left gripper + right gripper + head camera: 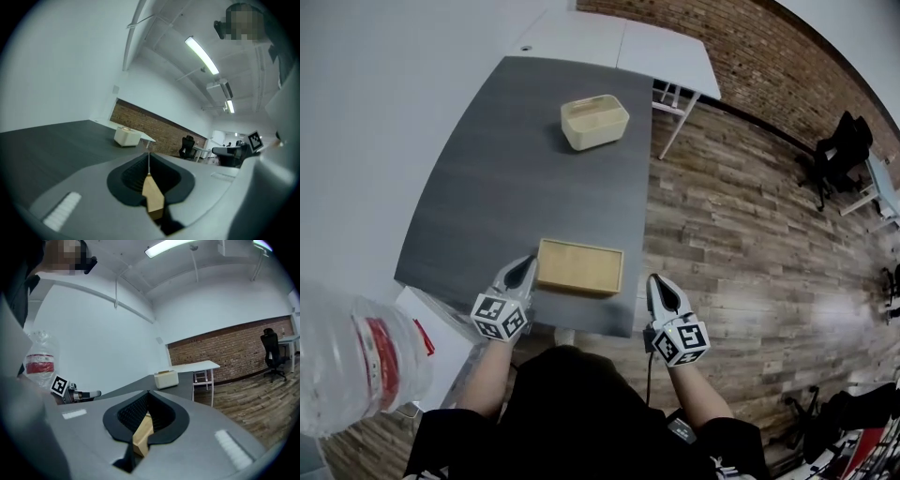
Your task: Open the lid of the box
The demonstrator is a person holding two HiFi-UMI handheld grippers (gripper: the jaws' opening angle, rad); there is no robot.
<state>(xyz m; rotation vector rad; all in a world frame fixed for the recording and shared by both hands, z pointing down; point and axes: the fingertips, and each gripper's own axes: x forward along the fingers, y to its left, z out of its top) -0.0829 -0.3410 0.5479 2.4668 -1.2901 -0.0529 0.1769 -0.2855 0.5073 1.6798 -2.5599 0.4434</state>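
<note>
You hold the left claw [528,262] and right claw [655,279] pinched together and empty, flanking what seems the wooden lid [580,266] at the worktop [516,169] edge, probably ready to lift it.

So the room is looking like a converted loft office: a dark grey table [487,187] is sitting against a plain white wall [384,94], with a white table [609,42] butting up to its far end. A red brick wall [750,56] is running along the far side, and worn wood-plank flooring [741,262] is covering everything else. A black office chair [842,145] is parked over by the bricks, and long tube lights [201,55] are glowing on the white ceiling.
</note>
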